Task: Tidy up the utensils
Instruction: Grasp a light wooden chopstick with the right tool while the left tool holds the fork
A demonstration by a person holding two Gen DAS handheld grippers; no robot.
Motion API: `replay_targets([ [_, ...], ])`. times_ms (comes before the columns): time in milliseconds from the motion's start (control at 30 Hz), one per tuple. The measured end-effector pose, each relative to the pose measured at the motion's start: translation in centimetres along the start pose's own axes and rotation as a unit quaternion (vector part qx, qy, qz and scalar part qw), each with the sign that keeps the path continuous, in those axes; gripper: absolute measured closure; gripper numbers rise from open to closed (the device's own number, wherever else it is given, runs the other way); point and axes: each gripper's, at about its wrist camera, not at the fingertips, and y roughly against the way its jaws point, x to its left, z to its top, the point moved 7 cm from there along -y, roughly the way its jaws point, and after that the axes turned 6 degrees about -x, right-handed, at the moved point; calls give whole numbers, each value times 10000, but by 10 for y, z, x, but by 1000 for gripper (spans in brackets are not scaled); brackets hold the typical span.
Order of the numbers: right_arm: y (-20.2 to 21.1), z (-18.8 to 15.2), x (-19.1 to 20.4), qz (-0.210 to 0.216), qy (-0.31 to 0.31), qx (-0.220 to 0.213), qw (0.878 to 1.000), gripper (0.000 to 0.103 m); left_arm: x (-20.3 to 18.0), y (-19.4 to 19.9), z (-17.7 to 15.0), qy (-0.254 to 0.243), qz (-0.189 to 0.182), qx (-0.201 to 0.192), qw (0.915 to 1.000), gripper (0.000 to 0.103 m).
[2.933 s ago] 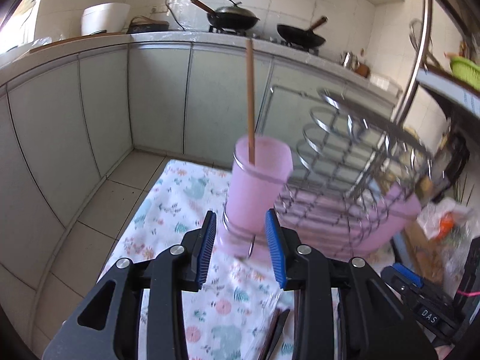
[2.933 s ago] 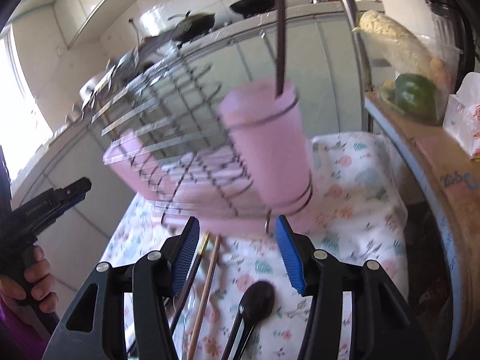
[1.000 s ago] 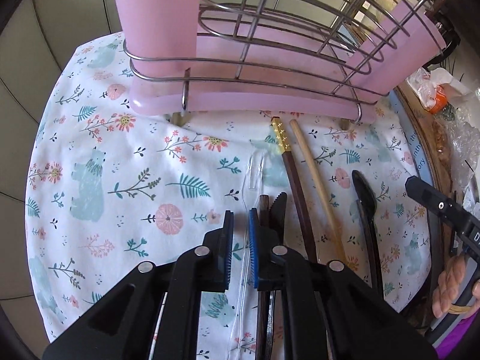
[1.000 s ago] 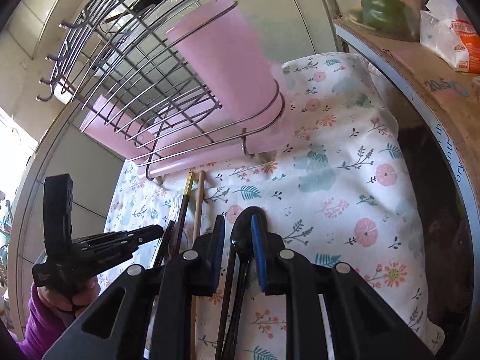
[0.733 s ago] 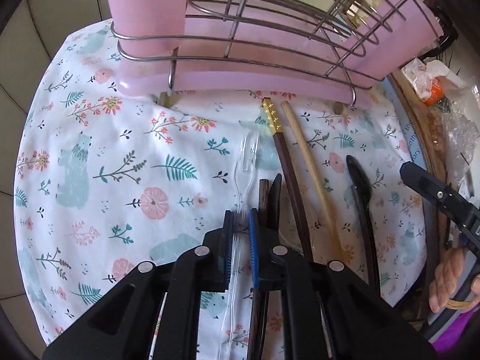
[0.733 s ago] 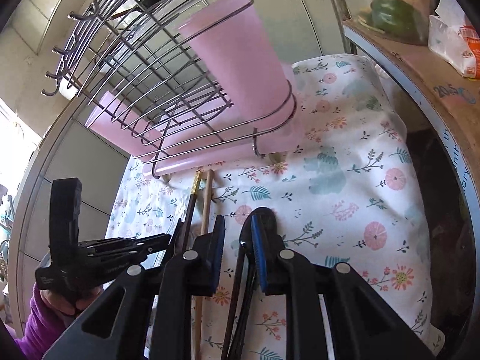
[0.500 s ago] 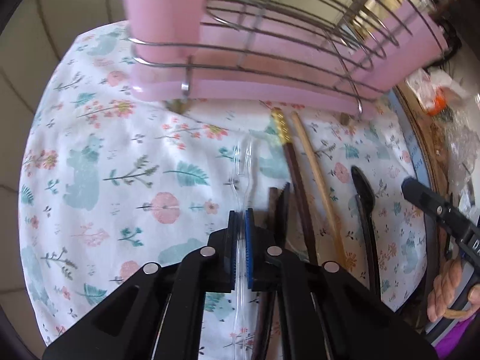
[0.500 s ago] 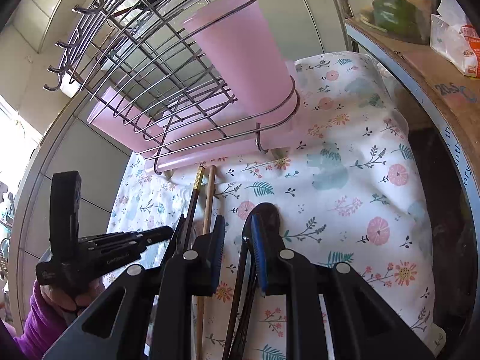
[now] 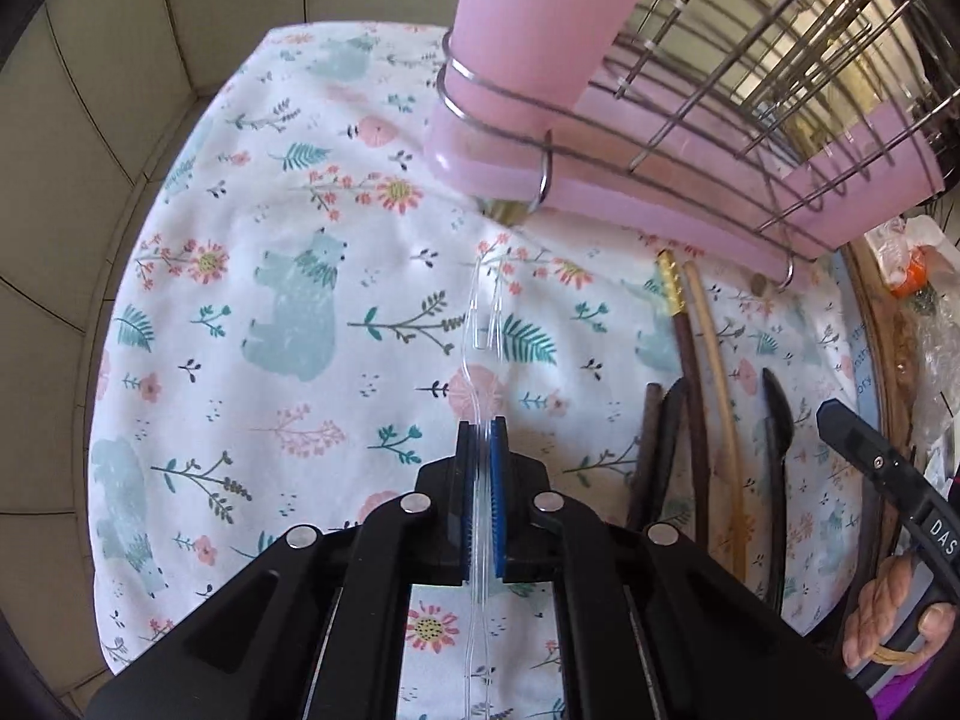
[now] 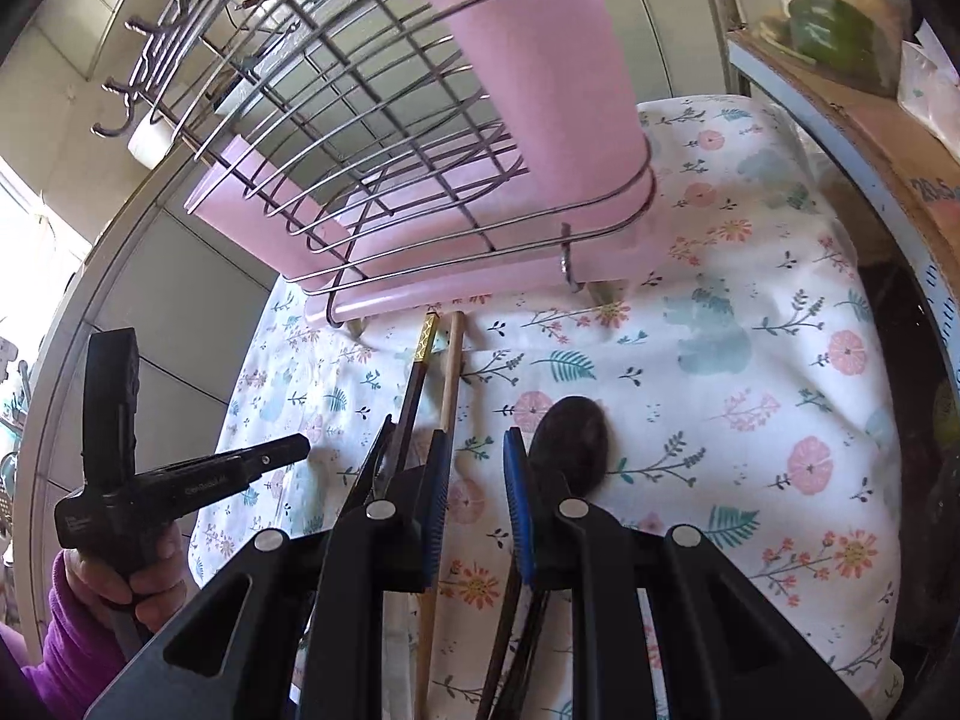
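Left gripper [image 9: 480, 462] is pressed together on a clear plastic fork [image 9: 483, 360], pinching its handle so the fork runs straight out ahead along the fingers, tines pointing toward the pink cup [image 9: 528, 60] at the near corner of the wire dish rack [image 9: 750, 120]. Only the left wrist view shows the fork at all; it's see-through and thin, and in the right wrist view I can't pick it out. Whether it's lifted off the floral cloth [image 9: 270, 300] or just resting on it, I can't tell. Off to the right in that same view you get the rest of the utensils lying on the tabletop: a dark chopstick with a gold end [image 9: 684, 324] and a pale wooden chopstick [image 9: 714, 372] side by side, both lengthwise toward the rack, plus a dark fork-like piece [image 9: 654, 450] and a black spoon [image 9: 777, 420]. Right gripper [image 10: 477, 474] is spread with nothing between its blue pads, hovering over the cloth [image 10: 750, 360]; the black spoon [image 10: 570, 438] sits just beside its right finger, bowl toward the rack [image 10: 360, 150], handle running back under the gripper. That view also shows the two chopsticks [image 10: 441, 372] reaching almost to the rack's pink tray, and the left gripper [image 10: 288, 450] from the side, held in a hand [image 10: 132, 564] with a purple sleeve. Up on the right there's a shelf with a green pepper [image 10: 828, 24] in plastic.
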Motion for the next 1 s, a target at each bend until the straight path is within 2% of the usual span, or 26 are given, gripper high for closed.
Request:
replay_targets([
  [333,-22,4,2,-26,-29,138,9999,85,-7,-13,7,-234,5,161,9996,99],
  [633,-33,6,1,-95,-102,232,9996,84,-13,-18,12,-295,21,145,9995,98],
  [867,-33,17,2,-20,-173,248,9995,83,3,-4,5,-168,-278,-55,9995,99],
  [1000,-38,28,5,58,-200,333,9992,83,7,15,6,-25,-505,-303,9983,99],
])
